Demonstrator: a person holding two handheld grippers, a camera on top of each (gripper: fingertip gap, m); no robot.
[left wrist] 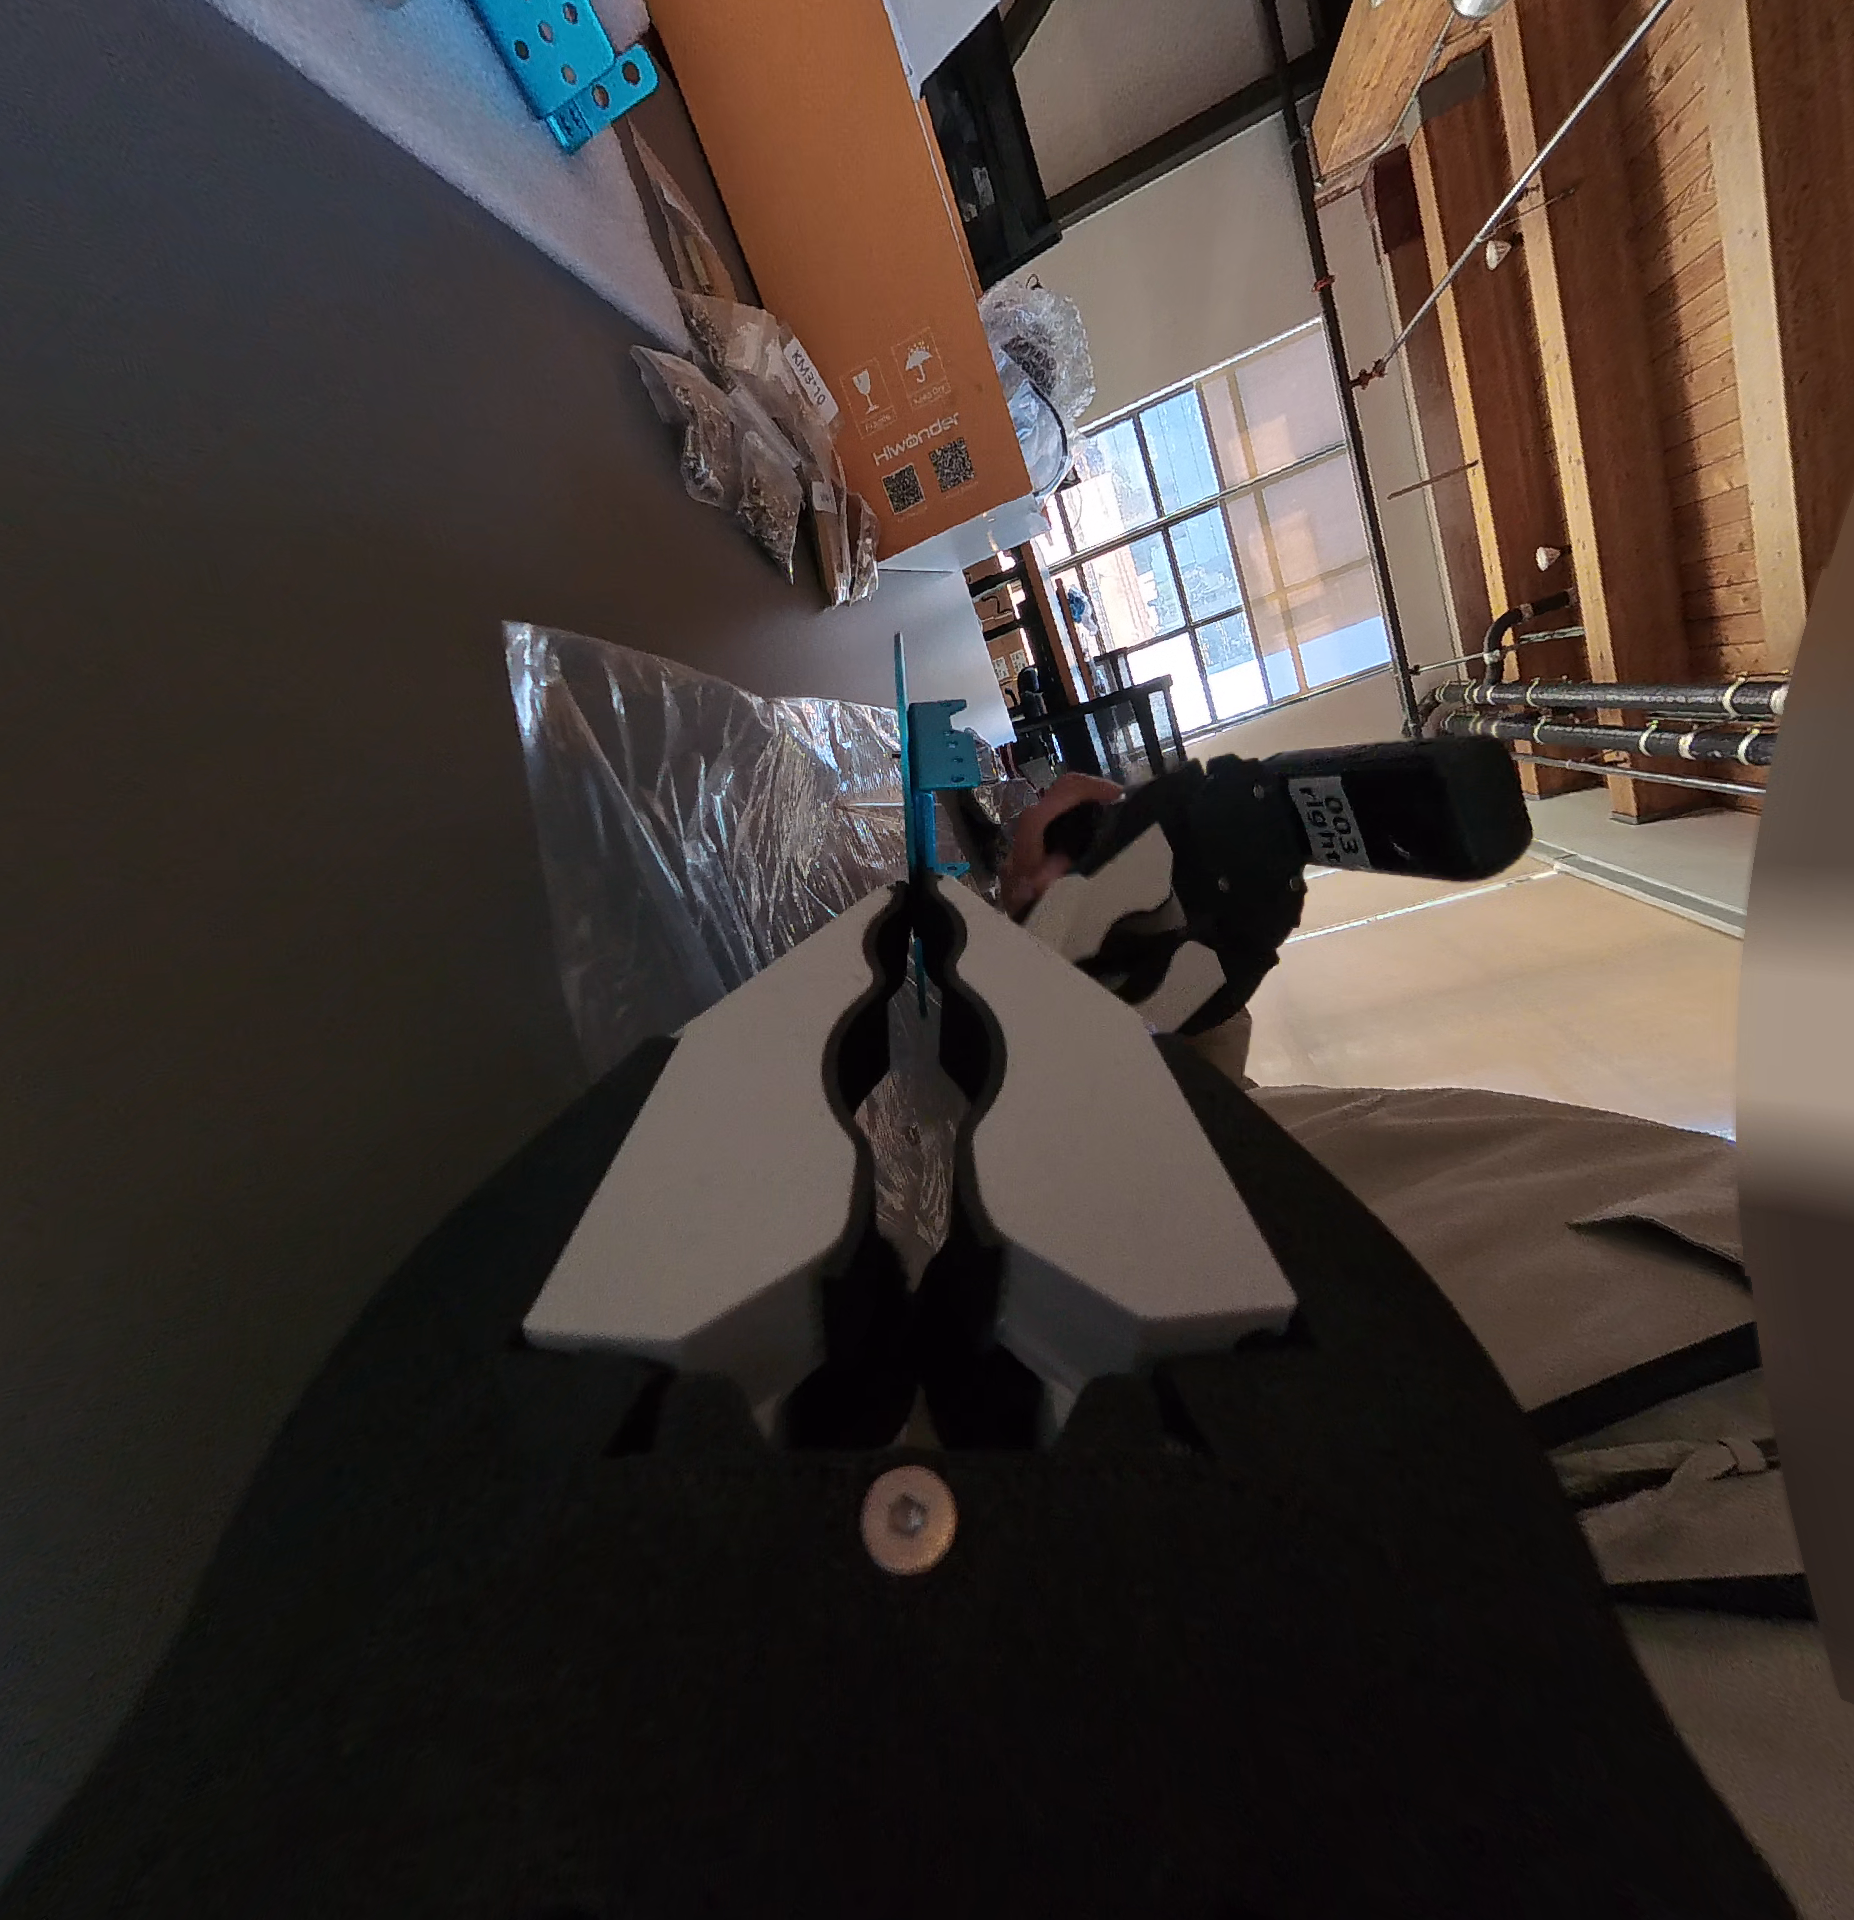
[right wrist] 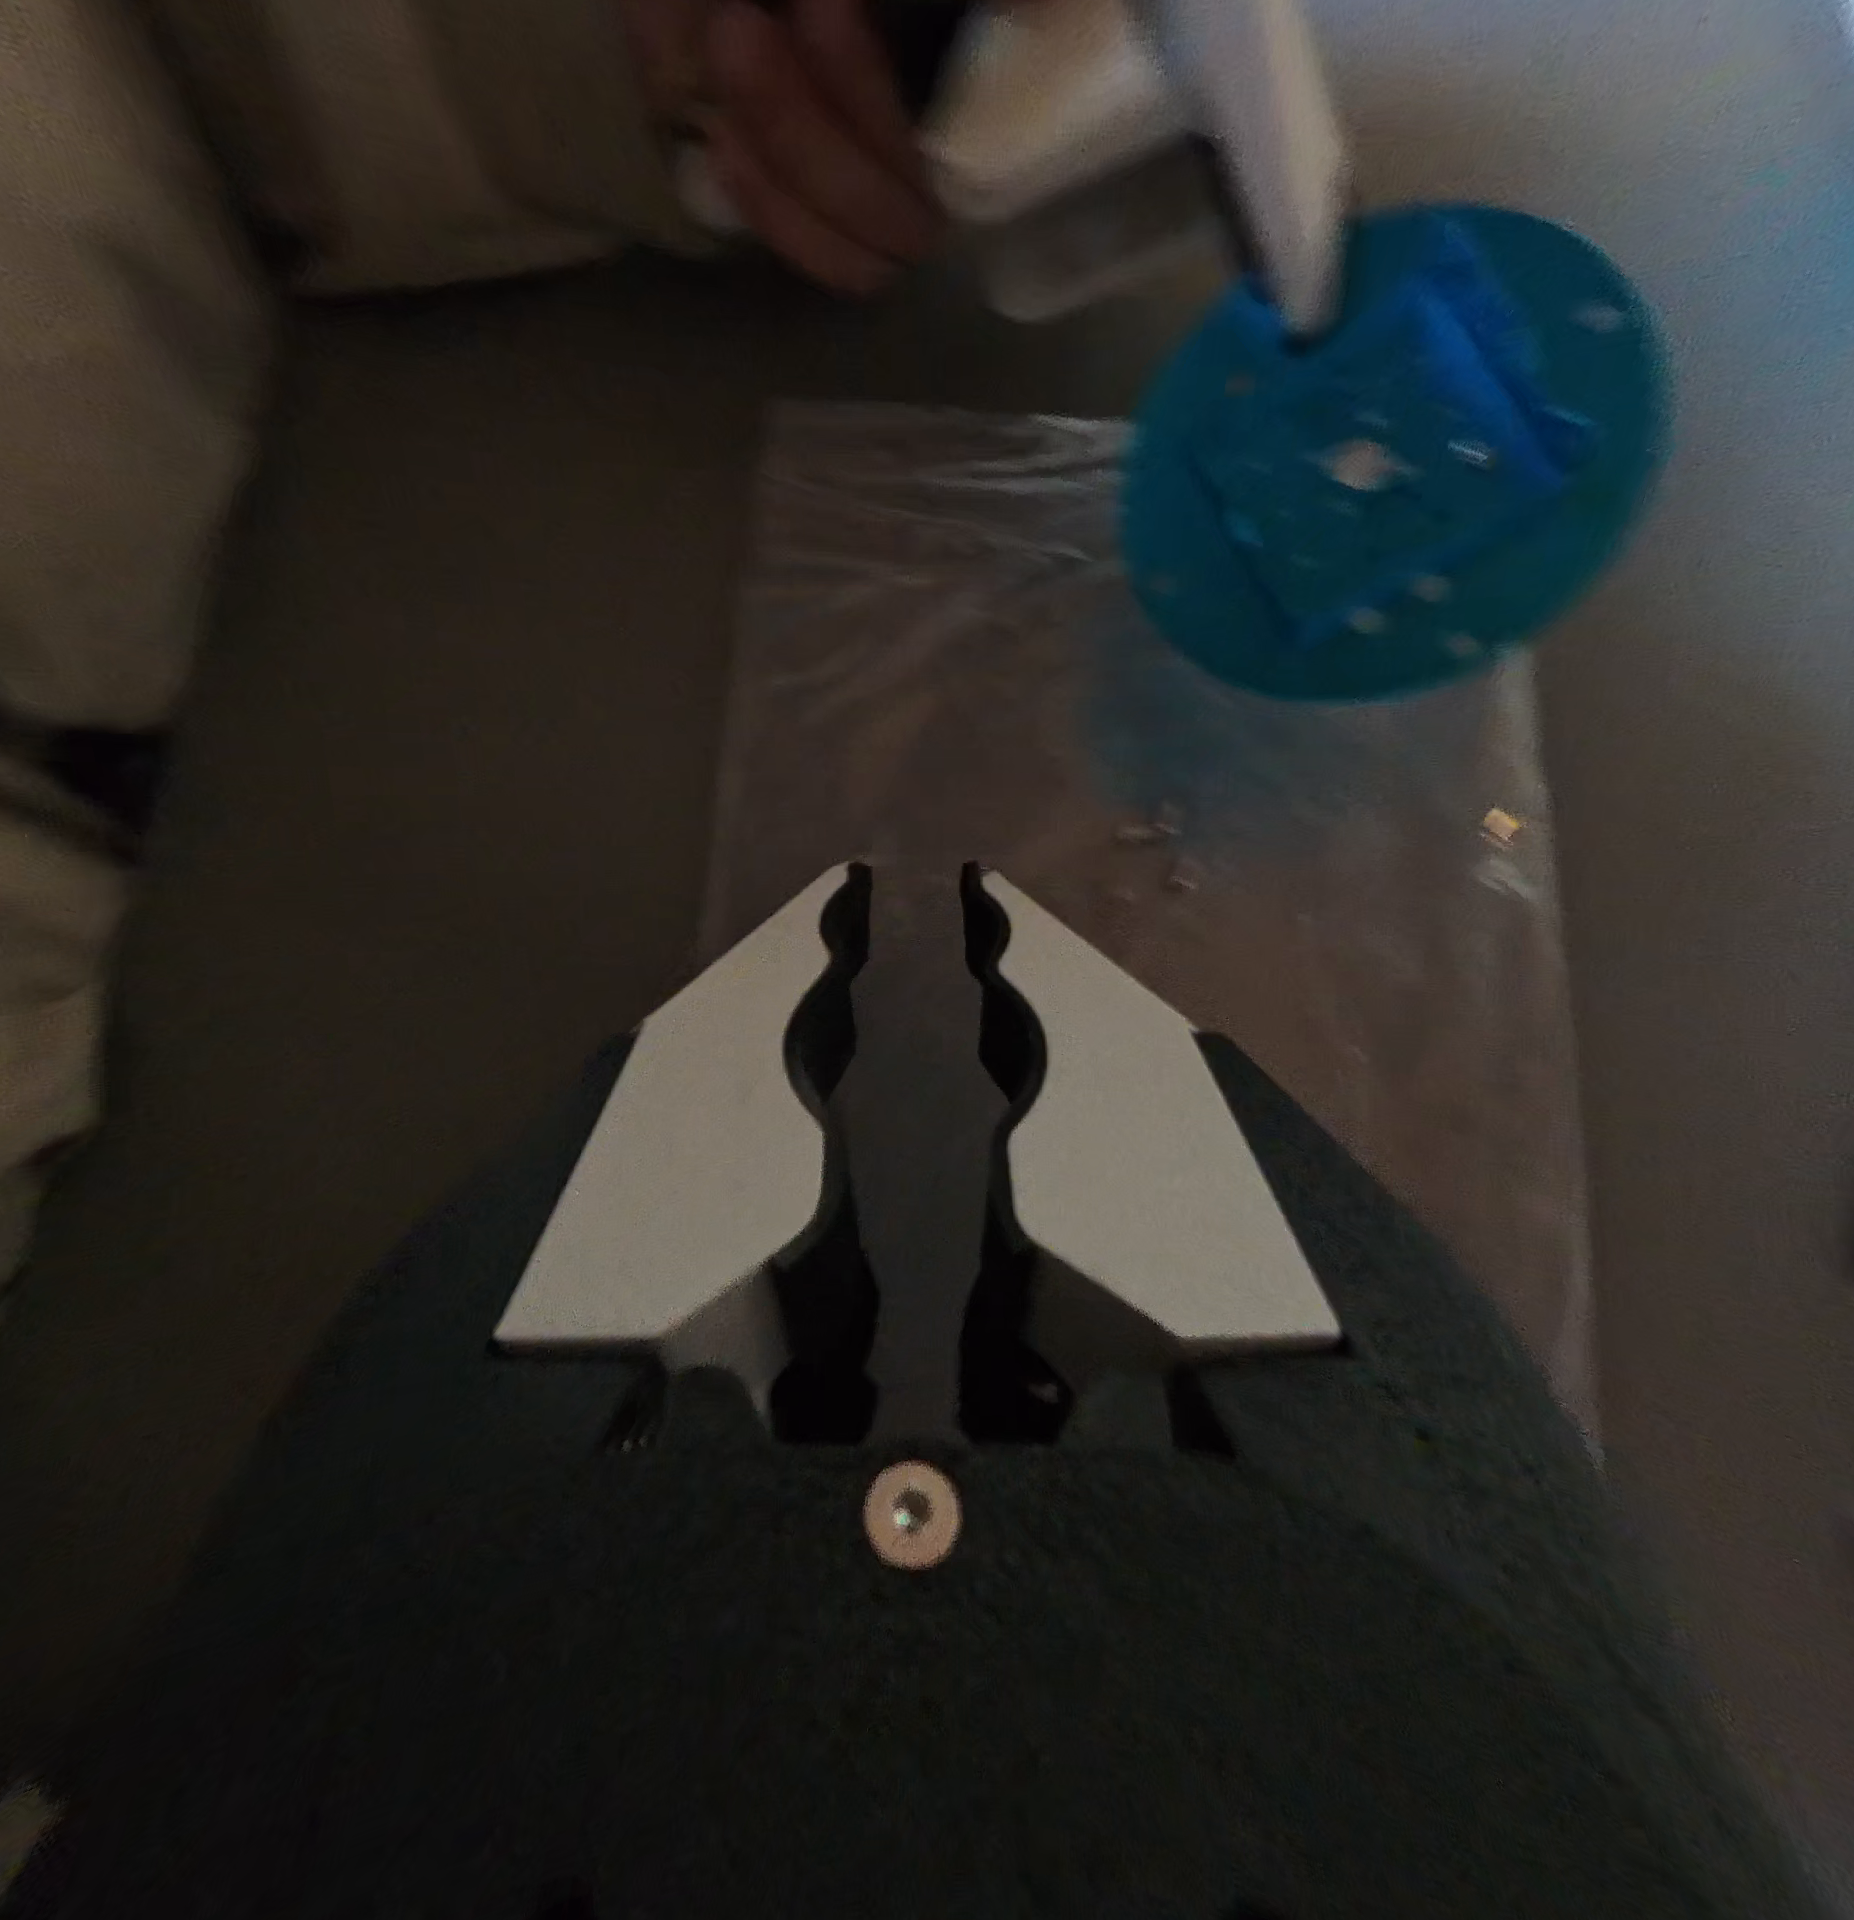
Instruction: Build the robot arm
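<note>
My left gripper pinches a blue round plate edge-on at twelve o'clock, over a clear plastic bag on the grey table; an orange box and windows stand beyond. My right gripper, jaws slightly parted and empty, sees the plate's perforated face at one o'clock, blurred.

We've got the disc pinched edge-on in the left gripper, above the plastic bag on the table. Right gripper sits just beside it, jaws apart.
</note>
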